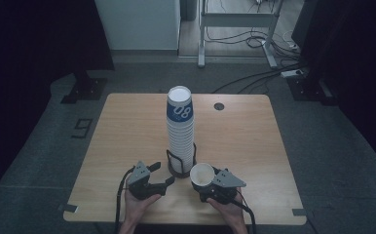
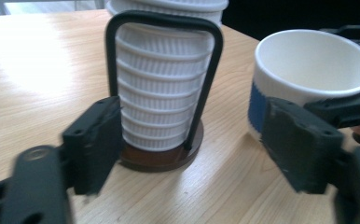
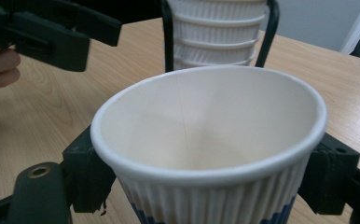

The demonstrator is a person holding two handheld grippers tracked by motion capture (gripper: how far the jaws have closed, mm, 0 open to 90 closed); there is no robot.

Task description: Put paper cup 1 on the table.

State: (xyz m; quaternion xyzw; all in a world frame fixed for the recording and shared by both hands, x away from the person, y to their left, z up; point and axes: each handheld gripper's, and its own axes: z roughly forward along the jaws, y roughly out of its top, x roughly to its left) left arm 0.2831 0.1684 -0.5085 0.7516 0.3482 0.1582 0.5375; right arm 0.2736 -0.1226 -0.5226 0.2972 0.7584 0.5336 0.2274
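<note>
At the left of the high view the left gripper lies low over the bench, its jaws spread wide with nothing between them; in its own view they flank the foot of the cup stack without touching it. That stack stands upside down inside a black wire holder on a round brown base, near the middle of the bench's front half. Just right of it, the right gripper pinches a single paper cup by its ribbed wall, mouth up, clear of the stack and close above the bench. The step in hand looks like carrying this separated cup away. To do it well, the right gripper should keep a light, even squeeze below the rim so the thin wall does not buckle, and hold the cup level while moving it sideways off the holder's wire loop. The left gripper would best stay near the base, ready to steady the tall stack if it sways.
</note>
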